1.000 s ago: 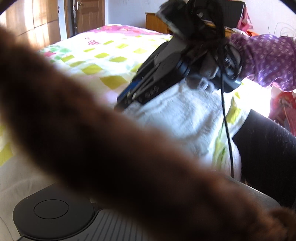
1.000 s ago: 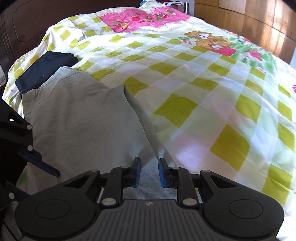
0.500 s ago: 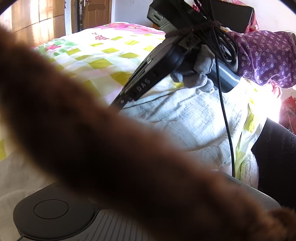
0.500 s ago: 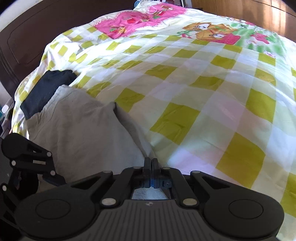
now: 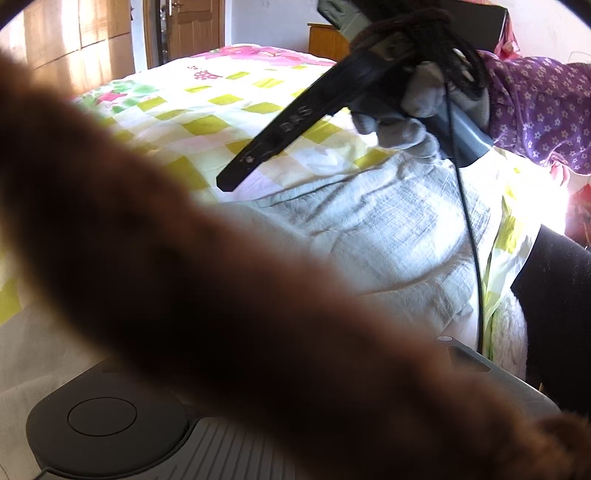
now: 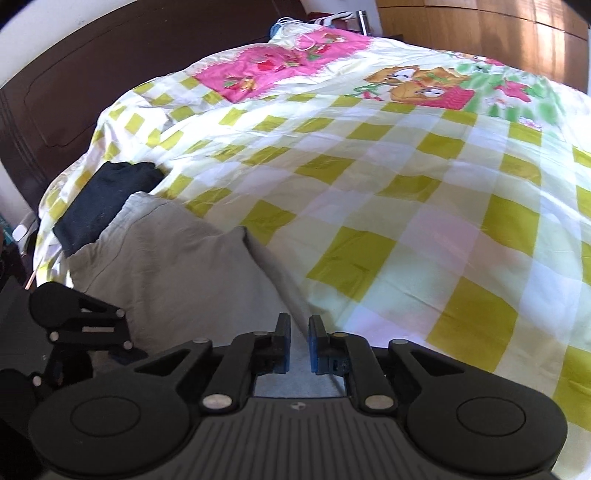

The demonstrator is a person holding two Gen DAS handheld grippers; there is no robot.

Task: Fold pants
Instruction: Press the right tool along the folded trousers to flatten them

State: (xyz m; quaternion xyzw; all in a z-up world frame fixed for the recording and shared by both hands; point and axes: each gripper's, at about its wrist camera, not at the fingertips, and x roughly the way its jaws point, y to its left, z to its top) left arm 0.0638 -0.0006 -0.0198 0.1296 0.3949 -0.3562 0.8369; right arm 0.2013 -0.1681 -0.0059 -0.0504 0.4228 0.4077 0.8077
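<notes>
Light grey pants lie folded on the checked bedspread at its left edge; they also show in the left wrist view. My right gripper hangs just above the pants' near edge, its blue-padded jaws a small gap apart with nothing between them. It shows in the left wrist view as a black body held by a grey-gloved hand above the pants. My left gripper's fingers are hidden behind a blurred brown furry band across the lens. Part of its black body shows at the left of the right wrist view.
A dark navy folded garment lies beyond the pants near the bed's corner. A dark wooden headboard stands behind. Wooden wardrobes and a door line the room. The person's purple sleeve and a black cable hang at right.
My right gripper closed half a second ago and has now opened a small gap and lifted off the pants. The pants' fold edge lies a little farther along the bed.
</notes>
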